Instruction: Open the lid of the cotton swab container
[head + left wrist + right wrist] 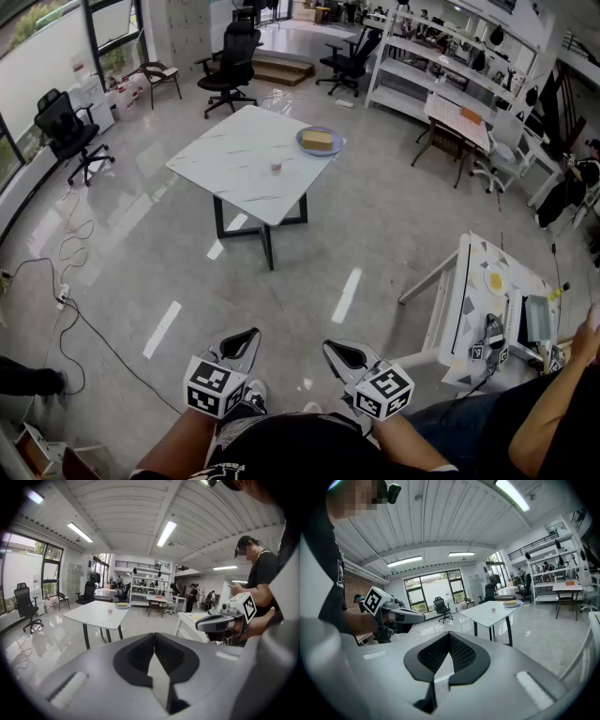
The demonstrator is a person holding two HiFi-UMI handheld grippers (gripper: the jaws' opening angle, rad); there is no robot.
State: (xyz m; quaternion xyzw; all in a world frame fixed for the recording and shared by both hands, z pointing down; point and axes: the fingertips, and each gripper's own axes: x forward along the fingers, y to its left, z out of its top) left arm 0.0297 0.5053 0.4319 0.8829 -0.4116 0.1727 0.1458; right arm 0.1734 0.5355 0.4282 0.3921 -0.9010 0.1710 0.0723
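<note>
The cotton swab container (276,168) is a small clear tub standing on a white marble-look table (234,173), far ahead across the floor. In the left gripper view the container (110,611) is a tiny spot on that table (91,616). It is just as small in the right gripper view, where the container (493,610) sits on the table (485,613). My left gripper (249,334) and right gripper (332,348) are held low and close to my body, both shut and empty. Seen from their own cameras, the left gripper (154,635) and right gripper (449,633) show jaws meeting at the tips.
A blue plate (320,141) with a tan block lies at the table's far corner. Black office chairs (229,66) and white shelving (441,56) stand behind. A second white table (473,300) with gear is at my right, beside another person's arm (553,412). Cables (66,281) trail on the left floor.
</note>
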